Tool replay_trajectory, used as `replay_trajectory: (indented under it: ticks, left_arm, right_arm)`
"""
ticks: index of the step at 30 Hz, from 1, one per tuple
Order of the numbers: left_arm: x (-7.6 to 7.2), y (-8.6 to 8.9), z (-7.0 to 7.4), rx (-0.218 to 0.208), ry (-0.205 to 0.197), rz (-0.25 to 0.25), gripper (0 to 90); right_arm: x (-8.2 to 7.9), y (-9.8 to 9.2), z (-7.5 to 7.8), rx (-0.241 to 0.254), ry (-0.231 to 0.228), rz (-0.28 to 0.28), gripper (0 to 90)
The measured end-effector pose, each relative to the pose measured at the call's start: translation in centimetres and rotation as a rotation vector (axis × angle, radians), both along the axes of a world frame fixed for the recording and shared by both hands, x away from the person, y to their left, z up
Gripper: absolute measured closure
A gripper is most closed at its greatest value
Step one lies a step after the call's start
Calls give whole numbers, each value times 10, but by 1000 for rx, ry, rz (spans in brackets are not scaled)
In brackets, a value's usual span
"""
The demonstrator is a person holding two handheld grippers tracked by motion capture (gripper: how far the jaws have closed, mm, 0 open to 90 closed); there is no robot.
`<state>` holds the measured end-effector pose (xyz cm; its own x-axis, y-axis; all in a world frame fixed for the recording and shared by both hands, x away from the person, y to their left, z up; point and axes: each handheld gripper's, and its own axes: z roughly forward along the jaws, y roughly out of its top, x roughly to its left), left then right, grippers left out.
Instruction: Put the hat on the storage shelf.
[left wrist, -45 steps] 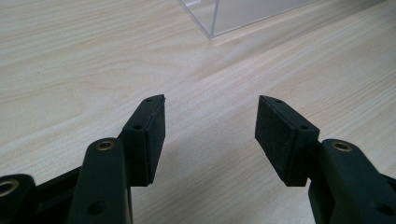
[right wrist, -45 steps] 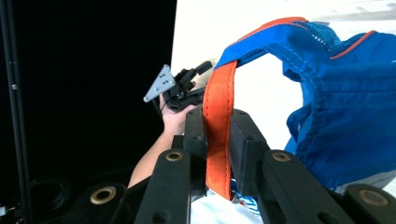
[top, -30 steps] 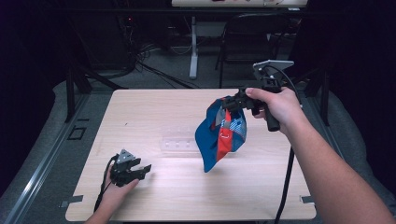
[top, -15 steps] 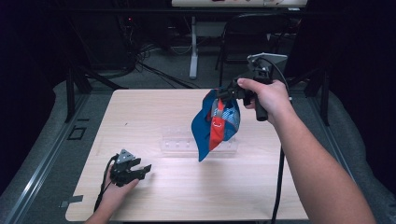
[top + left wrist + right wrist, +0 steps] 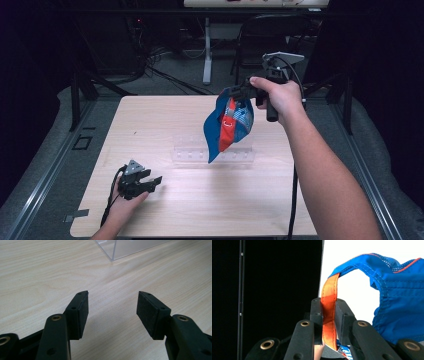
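Observation:
A blue cloth bag (image 5: 227, 125) with an orange strap and a red patch hangs in the air above the table's back right part. My right gripper (image 5: 239, 93) is shut on its orange strap (image 5: 328, 307), which runs up between the jaws to the blue fabric (image 5: 397, 300). Under the bag a clear plastic box (image 5: 212, 151) lies on the wooden table (image 5: 150, 125). My left gripper (image 5: 155, 180) rests on the table near the front left, open, its pads (image 5: 83, 312) apart with nothing between them. A corner of the clear box (image 5: 117, 250) lies ahead of it.
Beyond the table's far edge stand a chair (image 5: 260, 45), a white post (image 5: 207, 55) and cables on the floor. Metal rails (image 5: 50, 165) run along the table's left and right sides. A black cable (image 5: 292, 200) hangs down from my right gripper.
My right gripper has carried the bag to the left and toward the table's far side, over the clear box. The left gripper has stayed put.

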<state>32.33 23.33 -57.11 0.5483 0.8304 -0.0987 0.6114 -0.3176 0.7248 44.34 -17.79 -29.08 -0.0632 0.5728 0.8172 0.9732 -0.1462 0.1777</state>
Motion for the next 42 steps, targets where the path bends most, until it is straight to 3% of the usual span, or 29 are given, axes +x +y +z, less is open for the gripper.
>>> replay_trajectory:
  ticks: [14,30,42]
  left_arm:
    - [0,-1,0,5,0,-3,431]
    - [0,0,1,2,0,-4,431]
    - [0,-1,1,2,-1,-4,431]
  right_arm:
    - [5,-17,-3,-10,-8,-66,783]
    - [12,-7,-10,-3,-26,-108,783]
    - [10,-12,-12,-21,-18,-125,782]
